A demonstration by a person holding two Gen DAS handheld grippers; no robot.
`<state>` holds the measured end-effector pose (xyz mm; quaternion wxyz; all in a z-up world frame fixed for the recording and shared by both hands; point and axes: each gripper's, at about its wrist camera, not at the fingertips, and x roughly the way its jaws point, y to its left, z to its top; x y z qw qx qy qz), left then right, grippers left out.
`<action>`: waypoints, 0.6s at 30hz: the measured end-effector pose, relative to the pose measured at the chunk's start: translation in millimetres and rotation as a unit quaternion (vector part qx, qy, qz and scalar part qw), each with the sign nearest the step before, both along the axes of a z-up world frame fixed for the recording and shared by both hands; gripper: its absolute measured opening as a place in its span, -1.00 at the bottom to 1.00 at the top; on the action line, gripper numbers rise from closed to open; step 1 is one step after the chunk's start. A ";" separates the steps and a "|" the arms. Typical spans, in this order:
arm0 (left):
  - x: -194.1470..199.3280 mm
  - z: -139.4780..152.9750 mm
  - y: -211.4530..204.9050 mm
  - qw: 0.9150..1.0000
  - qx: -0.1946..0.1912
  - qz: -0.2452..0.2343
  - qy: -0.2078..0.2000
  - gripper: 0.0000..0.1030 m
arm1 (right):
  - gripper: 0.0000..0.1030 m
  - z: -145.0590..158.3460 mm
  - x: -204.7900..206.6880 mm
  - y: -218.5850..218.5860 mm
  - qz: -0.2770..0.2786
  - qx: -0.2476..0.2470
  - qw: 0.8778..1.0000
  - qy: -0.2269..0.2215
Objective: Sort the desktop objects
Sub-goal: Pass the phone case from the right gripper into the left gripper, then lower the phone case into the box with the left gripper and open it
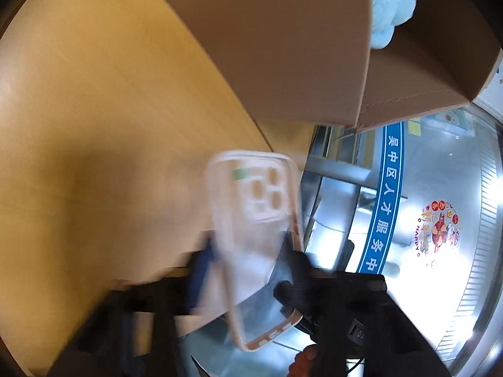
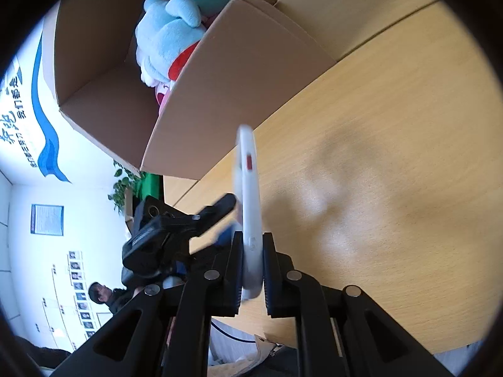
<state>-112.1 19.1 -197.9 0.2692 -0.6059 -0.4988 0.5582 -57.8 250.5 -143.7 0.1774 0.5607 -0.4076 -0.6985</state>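
Note:
A clear phone case [image 1: 251, 229] with three camera holes is held up in the air, blurred in the left wrist view. In the right wrist view it shows edge-on [image 2: 248, 207]. My right gripper [image 2: 251, 270] is shut on its lower end. My left gripper [image 1: 248, 270] stands around the case with its fingers on either side; it also shows in the right wrist view [image 2: 217, 210] beside the case. A cardboard box [image 2: 195, 94] on the wooden table [image 2: 377, 157] holds a light blue plush toy [image 2: 166, 37].
The box [image 1: 283, 47] fills the upper part of the left wrist view, with the plush toy [image 1: 389, 3] inside. The table edge [image 1: 276, 144] runs just beyond the case. A person [image 2: 100, 293] sits far off in the room.

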 end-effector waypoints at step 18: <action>-85.2 136.3 -95.9 0.972 -0.179 0.036 0.148 -0.83 | -0.62 67.8 -100.9 -101.5 0.150 0.086 0.979 0.109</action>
